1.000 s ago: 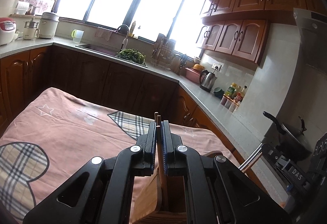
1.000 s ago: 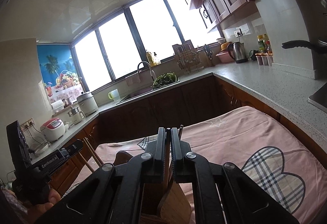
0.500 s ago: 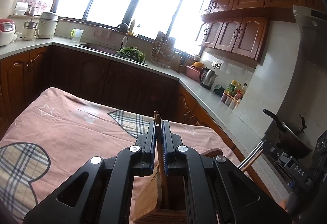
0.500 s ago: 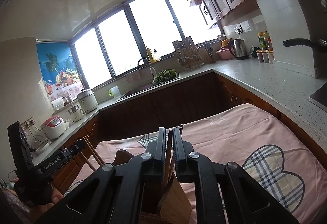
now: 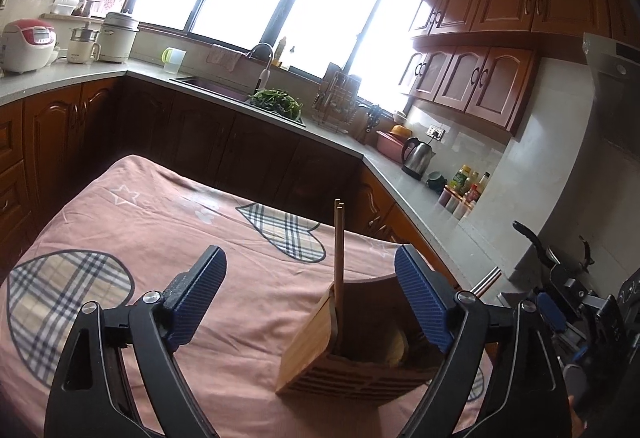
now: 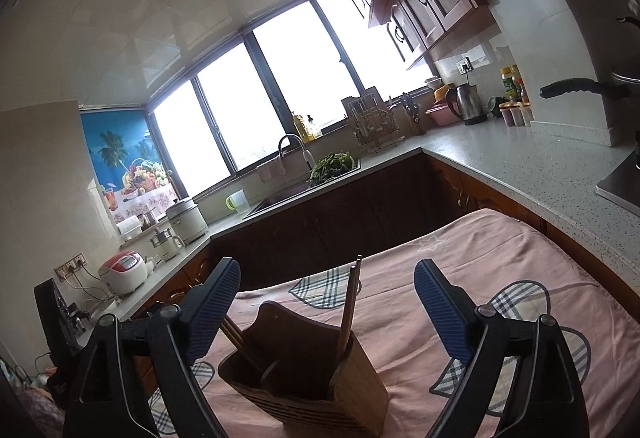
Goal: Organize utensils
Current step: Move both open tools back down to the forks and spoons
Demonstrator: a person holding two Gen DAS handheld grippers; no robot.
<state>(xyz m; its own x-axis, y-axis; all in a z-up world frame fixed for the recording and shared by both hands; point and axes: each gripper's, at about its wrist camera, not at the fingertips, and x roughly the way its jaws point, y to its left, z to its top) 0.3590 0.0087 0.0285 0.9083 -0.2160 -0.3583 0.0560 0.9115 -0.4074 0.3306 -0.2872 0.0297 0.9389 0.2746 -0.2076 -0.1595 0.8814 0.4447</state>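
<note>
A wooden utensil holder (image 5: 348,362) stands on the pink cloth, close in front of both grippers. A pair of wooden chopsticks (image 5: 339,250) stands upright in its left compartment. My left gripper (image 5: 310,298) is opening its jaws, with the chopsticks between the blue pads (image 5: 196,298) and touching neither. In the right wrist view another pair of chopsticks (image 6: 349,304) stands in the holder (image 6: 352,390). My right gripper (image 6: 326,308) is also opening its jaws around them without contact. More sticks (image 6: 240,338) lean left in the holder's far compartment.
The pink tablecloth (image 5: 168,222) with plaid hearts covers the table. Dark cabinets and a grey counter (image 5: 400,174) wrap around behind, with a sink, a kettle (image 5: 418,157) and bottles. A pan handle (image 5: 528,238) sticks out at the right. A shiny metal handle (image 5: 489,279) shows past the holder.
Both grippers were shut on their chopsticks and now stand wide apart. Both pairs stay standing in the holder. Both grippers have drawn back a little from it.
</note>
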